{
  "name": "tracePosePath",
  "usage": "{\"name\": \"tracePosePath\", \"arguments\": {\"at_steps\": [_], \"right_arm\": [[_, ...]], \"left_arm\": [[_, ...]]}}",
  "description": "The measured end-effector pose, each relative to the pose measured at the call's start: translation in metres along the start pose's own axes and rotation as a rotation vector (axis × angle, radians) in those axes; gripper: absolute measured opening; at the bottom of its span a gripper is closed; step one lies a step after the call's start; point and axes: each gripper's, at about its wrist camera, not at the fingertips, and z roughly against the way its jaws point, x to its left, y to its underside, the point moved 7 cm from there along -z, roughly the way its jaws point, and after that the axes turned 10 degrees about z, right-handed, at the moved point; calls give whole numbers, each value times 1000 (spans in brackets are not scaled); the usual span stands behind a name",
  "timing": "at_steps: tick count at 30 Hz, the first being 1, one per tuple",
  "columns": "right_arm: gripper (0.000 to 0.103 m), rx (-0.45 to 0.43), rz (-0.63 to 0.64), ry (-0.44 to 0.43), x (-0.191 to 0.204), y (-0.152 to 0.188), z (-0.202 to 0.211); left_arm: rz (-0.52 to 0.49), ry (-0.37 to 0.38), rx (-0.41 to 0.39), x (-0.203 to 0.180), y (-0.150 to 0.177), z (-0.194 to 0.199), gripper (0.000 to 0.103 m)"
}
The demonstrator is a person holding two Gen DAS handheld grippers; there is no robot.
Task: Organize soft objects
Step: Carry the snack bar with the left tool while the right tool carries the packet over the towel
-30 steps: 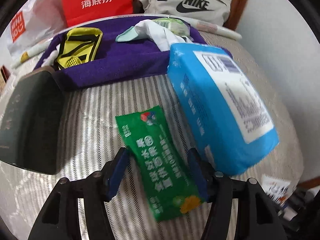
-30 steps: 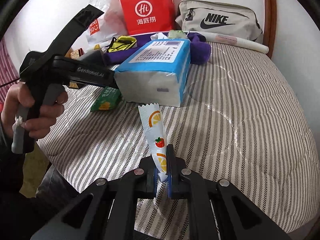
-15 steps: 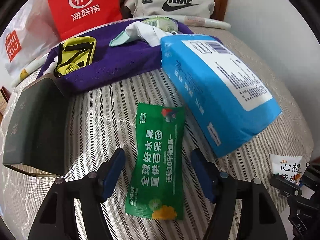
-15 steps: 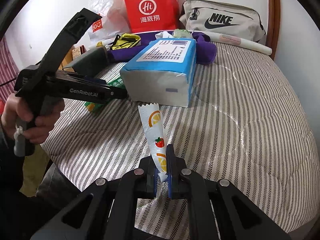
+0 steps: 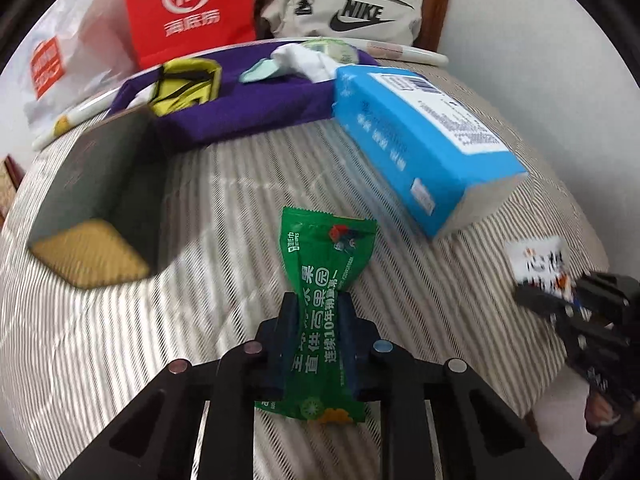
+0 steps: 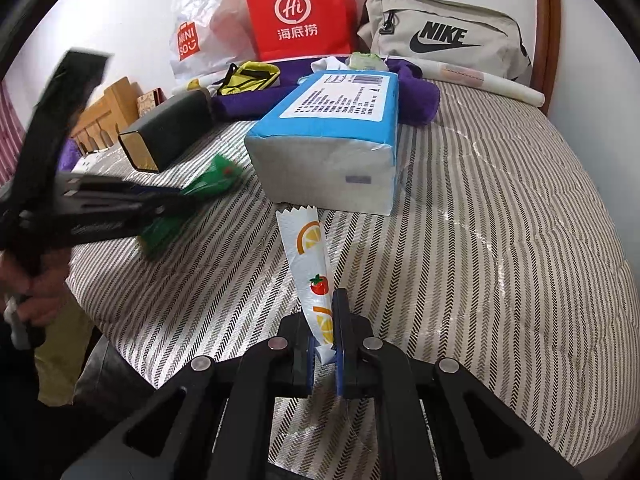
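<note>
Left gripper [image 5: 316, 312]: jaws closing on the green wipes packet [image 5: 320, 320], which sat pinched at its middle between the pads, its printed face up and its far end fanned out above the striped bedcover [image 5: 460, 360]. Right gripper [image 6: 322, 336]: jaws clamped tight on the lower end of a white sachet [image 6: 310, 268] printed with orange slices and a tomato; the sachet stood nearly upright, its serrated top edge just in front of the blue tissue pack [image 6: 332, 140]. Tissue pack: lay on the bedcover, label side up, to the right of the green packet in the left wrist view, apart from it. Dark rectangular box [image 5: 100, 200]: lay on the bedcover to the left of the green packet, its tan end facing the camera. Purple cloth [image 5: 260, 108]: spread behind box and tissue pack, bearing a yellow and black item [image 5: 184, 88] and white and pale green fabric pieces [image 5: 296, 64]. Along the wall at the back: red paper bag [image 6: 300, 12], white plastic bag [image 6: 200, 32] with a red logo, beige Nike pouch [image 6: 444, 36]. A hand [image 6: 36, 292] held the left gripper's handle at the left edge of the right wrist view; that part was motion-blurred
</note>
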Motion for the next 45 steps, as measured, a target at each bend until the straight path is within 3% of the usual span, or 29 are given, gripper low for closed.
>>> {"name": "tracePosePath", "arguments": {"at_steps": [16,31,45], "right_arm": [[7,37,16,33,13,-12,-10],[7,31,-20,2,25,-24,8],[7,-35,51,-16,22,-82,32]], "left_arm": [[188,-92,-49,105,25,35,17],[252,8,-59,119,25,55,17],[267,35,-156,124,-22,98,17]]}}
